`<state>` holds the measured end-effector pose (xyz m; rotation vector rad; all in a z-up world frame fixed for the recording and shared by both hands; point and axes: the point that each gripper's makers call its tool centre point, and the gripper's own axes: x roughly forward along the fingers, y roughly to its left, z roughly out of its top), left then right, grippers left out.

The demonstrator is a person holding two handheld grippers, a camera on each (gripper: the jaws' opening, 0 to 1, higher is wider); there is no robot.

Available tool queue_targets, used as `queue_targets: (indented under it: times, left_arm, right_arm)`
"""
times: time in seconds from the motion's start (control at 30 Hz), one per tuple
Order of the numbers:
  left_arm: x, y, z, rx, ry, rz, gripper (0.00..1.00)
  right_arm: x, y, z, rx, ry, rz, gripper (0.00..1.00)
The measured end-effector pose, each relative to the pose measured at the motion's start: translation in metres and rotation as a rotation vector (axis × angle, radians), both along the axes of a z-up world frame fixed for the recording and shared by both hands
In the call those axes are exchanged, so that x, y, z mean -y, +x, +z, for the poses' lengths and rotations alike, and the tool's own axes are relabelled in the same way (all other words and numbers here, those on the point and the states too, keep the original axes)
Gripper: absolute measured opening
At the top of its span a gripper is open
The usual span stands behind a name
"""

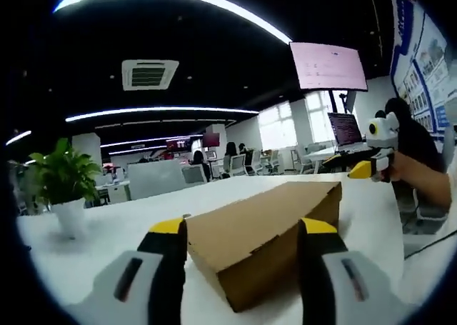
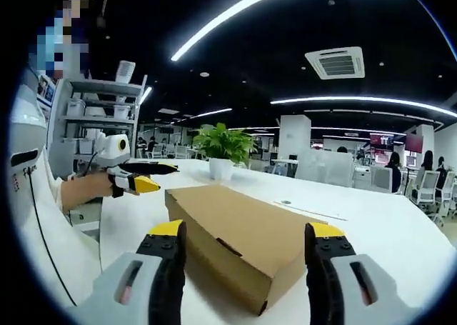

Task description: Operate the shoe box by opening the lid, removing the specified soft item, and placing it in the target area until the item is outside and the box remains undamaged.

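Left gripper view showed the left gripper (image 1: 243,228) with its yellow-tipped jaws spread wide and grasping nothing, one jaw on each side of the near end of the shoe box (image 1: 264,228). That brown cardboard box lay flat on the white table (image 1: 107,232), lid closed, its length running away toward the far right. At the far right the right gripper (image 1: 360,169) came into sight, held in a person's hand (image 1: 410,171) near the far end of the box and apart from it. A potted plant (image 1: 64,186) in a white pot stood on the table to the left, well apart from the box. A laptop (image 1: 345,130) sat beyond the table, a monitor (image 1: 328,66) hung above it, and wall posters at the right edge carried print too small to read. Right gripper view showed the right gripper (image 2: 246,232) likewise released, jaws wide around its own near end of the box (image 2: 239,228), nothing between them but cardboard below. The left gripper (image 2: 153,176) appeared at the left, jaws parted, near the box's far corner and off the cardboard. The plant (image 2: 223,148) stood just past the far end, and a shelf unit (image 2: 100,118) with white items rose behind. No brand or label could be read on the box.
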<state>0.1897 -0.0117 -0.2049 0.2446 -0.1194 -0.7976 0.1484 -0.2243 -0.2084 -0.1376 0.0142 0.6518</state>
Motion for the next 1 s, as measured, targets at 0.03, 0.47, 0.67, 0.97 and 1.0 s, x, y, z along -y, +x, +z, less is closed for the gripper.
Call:
queue_targets:
  times: [0.03,0.47,0.67,0.97,1.0]
  left_arm:
    - [-0.001,-0.002,-0.001,0.018,0.028,-0.009,0.63]
    - [-0.027,-0.018,0.008,0.094,0.137,-0.021,0.61]
    - [-0.020,-0.031,0.012,0.143,0.196,-0.090,0.63]
    - [-0.017,-0.039,0.017,0.180,0.233,-0.117,0.61]
    - [-0.016,-0.042,0.018,0.196,0.244,-0.128,0.61]
  right_arm:
    - [0.000,-0.001,0.000,-0.001,-0.010,0.003,0.68]
    - [-0.002,-0.017,0.004,0.099,-0.148,0.069,0.65]
    - [-0.006,-0.029,0.010,0.194,-0.245,0.111,0.60]
    - [-0.013,-0.038,0.013,0.266,-0.316,0.146,0.60]
    - [-0.013,-0.037,0.018,0.311,-0.325,0.139,0.60]
